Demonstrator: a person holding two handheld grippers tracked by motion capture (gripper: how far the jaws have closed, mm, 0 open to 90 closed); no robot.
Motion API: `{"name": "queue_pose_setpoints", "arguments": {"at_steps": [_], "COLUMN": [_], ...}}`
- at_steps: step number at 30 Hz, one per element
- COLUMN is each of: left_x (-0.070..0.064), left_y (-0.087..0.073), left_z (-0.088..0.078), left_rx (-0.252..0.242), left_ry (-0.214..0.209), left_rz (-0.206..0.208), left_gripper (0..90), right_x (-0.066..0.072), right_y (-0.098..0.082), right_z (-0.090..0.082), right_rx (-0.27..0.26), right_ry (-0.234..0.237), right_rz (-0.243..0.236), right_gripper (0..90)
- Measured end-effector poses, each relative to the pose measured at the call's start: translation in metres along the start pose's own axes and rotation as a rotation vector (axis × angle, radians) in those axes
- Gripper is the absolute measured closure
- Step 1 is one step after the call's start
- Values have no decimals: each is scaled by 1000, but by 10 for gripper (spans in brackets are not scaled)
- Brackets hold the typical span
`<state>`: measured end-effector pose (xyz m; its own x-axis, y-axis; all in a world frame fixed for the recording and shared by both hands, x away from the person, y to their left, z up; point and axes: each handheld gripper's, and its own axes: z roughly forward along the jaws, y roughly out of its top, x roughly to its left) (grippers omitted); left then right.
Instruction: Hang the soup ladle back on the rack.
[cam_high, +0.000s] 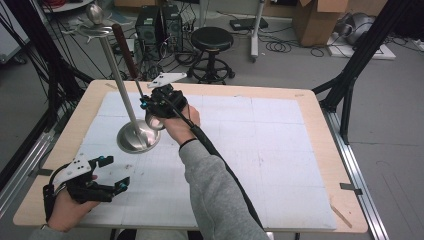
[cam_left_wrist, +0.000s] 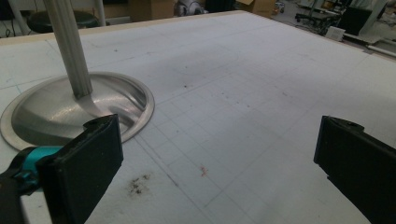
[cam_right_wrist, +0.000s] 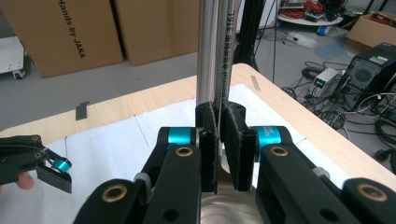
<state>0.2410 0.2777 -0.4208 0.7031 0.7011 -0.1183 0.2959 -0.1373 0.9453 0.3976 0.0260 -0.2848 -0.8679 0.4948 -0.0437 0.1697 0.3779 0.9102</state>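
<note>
White gridded matting covers the wooden table (cam_high: 320, 150), with cables and cardboard boxes on the floor beyond. Nearest, at about seven o'clock, the left gripper (cam_high: 111, 174) rests on the mat with its jaws wide apart and nothing between them. Farther in, at about eleven o'clock, the metal stand (cam_high: 138, 136) sits on its round dish base, its pole rising to a small hanger top. Just past the base, the right gripper (cam_right_wrist: 218, 140) is clamped on a thin utensil shaft (cam_right_wrist: 225, 60) that stands right beside the pole, a dark wooden handle (cam_high: 125, 49) at its upper end. To hang it well, I judge the utensil should go up along the pole, kept upright, while the free gripper steadies the base against tipping.
</note>
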Motion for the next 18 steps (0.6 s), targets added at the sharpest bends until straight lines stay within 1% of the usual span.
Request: {"name": "queue_pose_setpoints", "arguments": {"at_steps": [2,3,5,7,10,11,13,16,17,18], "left_x": [-1,-2,-3,-2,-1,0,0,-1,-1,-1], "left_y": [0,0,0,0,0,0,0,0,0,0], "left_z": [0,0,1,1,0,0,0,0,0,0], "left_rx": [1,-1,2,2,1,1,2,2,2,1], "left_ry": [0,-3,-6,-5,-2,-3,-4,-4,-4,-5], "left_rz": [3,2,6,3,1,1,1,3,3,2], "left_gripper": [18,18,18,18,18,18,18,18,18,18], "right_x": [0,0,0,-1,0,-1,-1,-1,0,0], "right_y": [0,0,0,-1,-1,0,0,1,1,1], "right_z": [1,2,3,4,5,6,7,9,9,9], "right_rx": [-4,-6,8,11,21,14,22,17,18,20], "right_ry": [-4,-3,1,-3,3,0,3,0,3,1], "right_rz": [9,-3,10,-4,11,-1,-2,-6,6,0], "right_gripper": [848,848,848,848,848,848,848,848,848,847]}}
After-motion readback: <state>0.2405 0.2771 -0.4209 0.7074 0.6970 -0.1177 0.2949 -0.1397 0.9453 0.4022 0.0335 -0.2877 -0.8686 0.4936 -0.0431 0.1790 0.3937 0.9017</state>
